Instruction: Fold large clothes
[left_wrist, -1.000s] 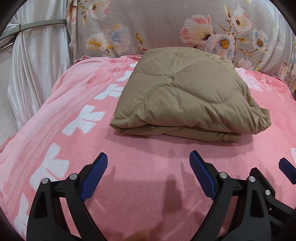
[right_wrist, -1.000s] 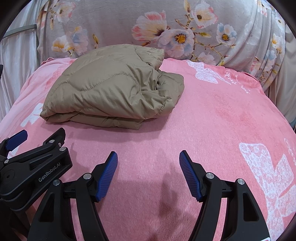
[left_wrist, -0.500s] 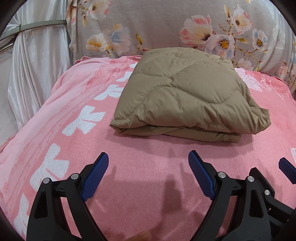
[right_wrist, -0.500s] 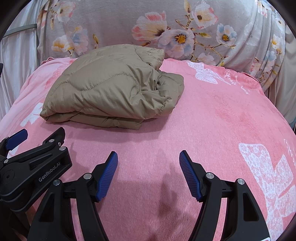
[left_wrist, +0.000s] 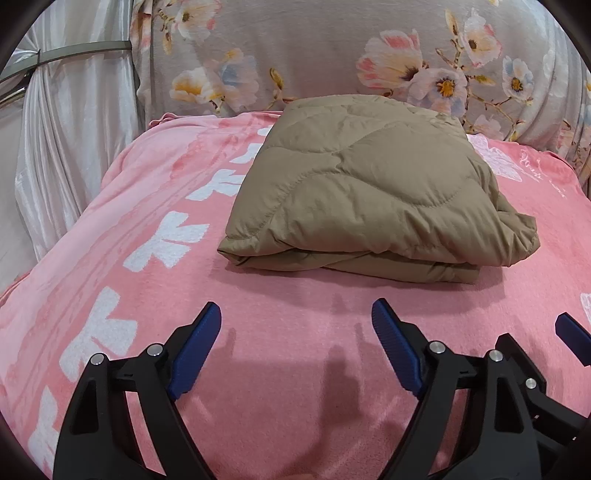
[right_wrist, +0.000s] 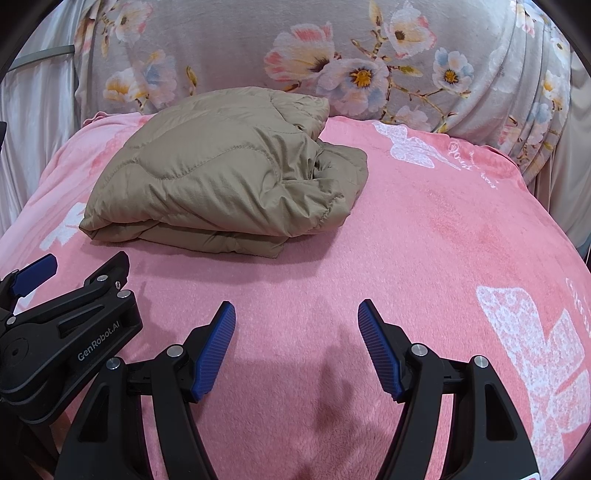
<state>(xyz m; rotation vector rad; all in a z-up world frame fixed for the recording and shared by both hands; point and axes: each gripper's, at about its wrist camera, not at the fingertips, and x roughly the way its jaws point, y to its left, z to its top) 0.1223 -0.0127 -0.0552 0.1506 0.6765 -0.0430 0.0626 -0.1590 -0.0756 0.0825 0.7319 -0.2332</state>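
Pink blanket (left_wrist: 295, 369) (white print) — folded tan jacket (left_wrist: 369, 184) on it.

1. The folded jacket (left_wrist: 373, 188) lies on the blanket (left_wrist: 295, 350), ahead of my tongs.
2. A cushion (left_wrist: 314, 51) stands behind it.
3. A curtain (left_wrist: 74, 147) hangs left of the blanket.

We see bright, even indoor light, soft shadows on the pink blanket (left_wrist: 295, 369), sharp focus, and dark, curved fisheye corners.

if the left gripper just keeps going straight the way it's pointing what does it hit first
Probably the pink blanket just ahead of the left gripper, short of the folded tan jacket; depth is hard to judge.
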